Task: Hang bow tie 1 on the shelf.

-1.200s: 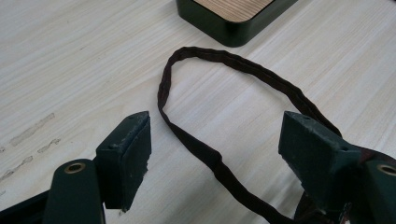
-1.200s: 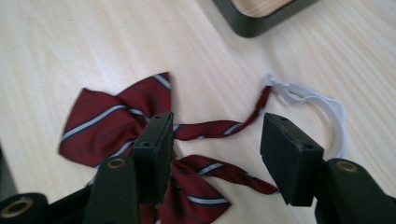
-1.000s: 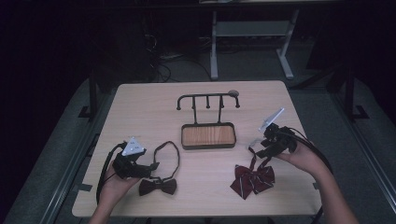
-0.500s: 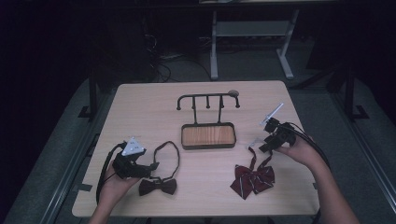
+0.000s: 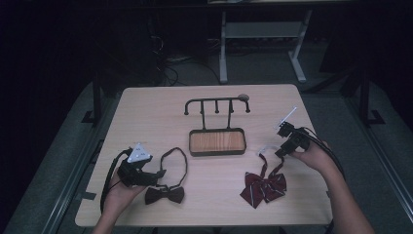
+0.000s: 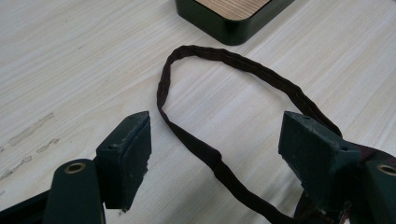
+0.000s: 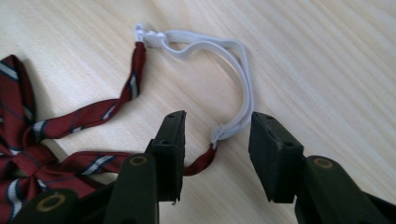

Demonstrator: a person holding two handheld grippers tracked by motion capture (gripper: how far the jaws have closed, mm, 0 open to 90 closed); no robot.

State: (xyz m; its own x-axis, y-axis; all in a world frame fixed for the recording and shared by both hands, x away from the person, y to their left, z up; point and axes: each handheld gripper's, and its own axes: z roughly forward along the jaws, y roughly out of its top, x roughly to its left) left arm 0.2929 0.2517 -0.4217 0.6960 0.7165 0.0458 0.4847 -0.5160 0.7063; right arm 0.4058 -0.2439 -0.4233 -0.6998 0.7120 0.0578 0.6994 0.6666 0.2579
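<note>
dark floor and metal frame legs surround a pale wooden bench [image 5: 146, 107] under the high view. at its middle stands a black rack [image 5: 216, 104] with pegs, rising from a wood-lined tray [image 5: 217, 142].

on the person's left, the left claw [image 5: 160, 174] lies low on the bench beside a dark brown bow tie [image 5: 164, 195], whose thin neck strap [image 6: 205, 154] loops up toward the tray. in the left gripper view the jaws stand spread wide, and the strap runs across the gap between them — it touches neither pad that i can see, though near the right-hand pad it passes very close.

on the person's right, the right claw [image 5: 279, 153] points down at the neck band of a red striped bow tie [image 5: 263, 187], which lies flat near the front edge. in the right gripper view the white elastic band [image 7: 233, 56] curves off the bench and comes down between the two pads, where it joins the red strap end [image 7: 201, 163]. the jaws have just been closing and are about half spread now, with the band's join sitting in the gap — the pads are not pressing on it yet.

the two ties lie well apart, one at each side of the tray.
</note>
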